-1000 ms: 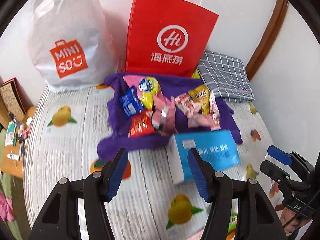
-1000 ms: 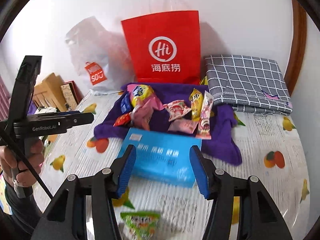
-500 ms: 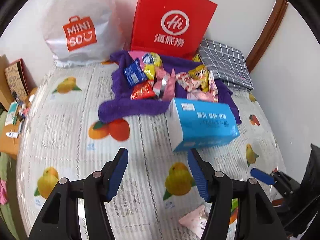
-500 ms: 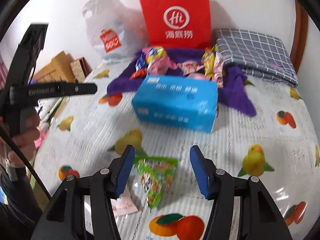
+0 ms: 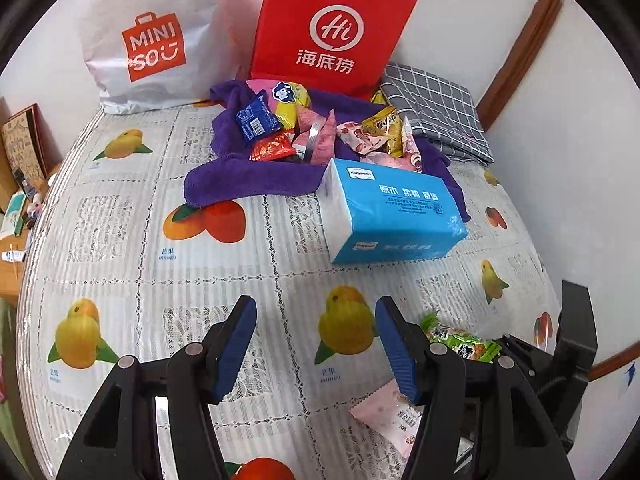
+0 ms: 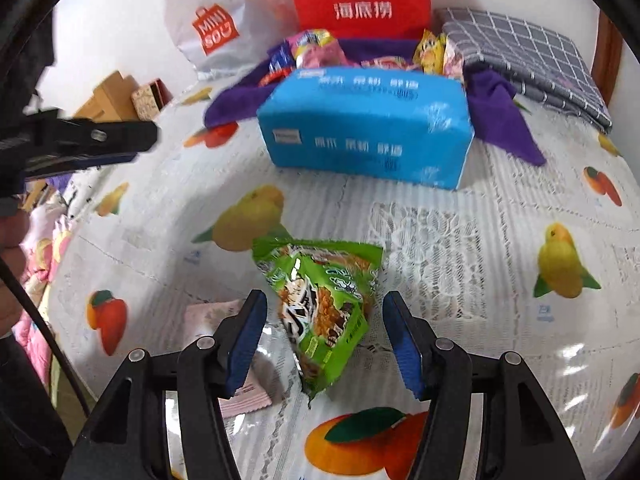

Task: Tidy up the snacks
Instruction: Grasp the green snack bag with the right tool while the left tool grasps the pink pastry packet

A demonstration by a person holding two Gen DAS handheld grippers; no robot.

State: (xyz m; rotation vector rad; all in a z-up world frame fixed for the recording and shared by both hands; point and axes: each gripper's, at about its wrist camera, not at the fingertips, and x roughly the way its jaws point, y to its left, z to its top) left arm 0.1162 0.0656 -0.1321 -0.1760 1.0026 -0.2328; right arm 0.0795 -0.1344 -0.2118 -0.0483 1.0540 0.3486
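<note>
A green snack packet point(image 6: 320, 304) lies on the fruit-print tablecloth point(image 6: 440, 248). My right gripper point(image 6: 324, 340) is open and the packet lies between its two fingers. A pink packet point(image 6: 228, 336) lies just left of it. Both show in the left wrist view, green point(image 5: 460, 340) and pink point(image 5: 388, 412). My left gripper point(image 5: 316, 344) is open and empty above bare cloth. Several snack packets point(image 5: 320, 128) lie in a heap on a purple towel point(image 5: 248, 176) at the back.
A blue tissue pack point(image 5: 392, 216) lies in front of the towel. A red paper bag point(image 5: 332, 28) and a white Miniso bag point(image 5: 156, 40) stand against the wall. A folded grey checked cloth point(image 5: 436, 112) lies at the back right.
Both grippers have pulled back from the snack heap toward the near edge. The right gripper has come down around the green packet. Both stay open.
</note>
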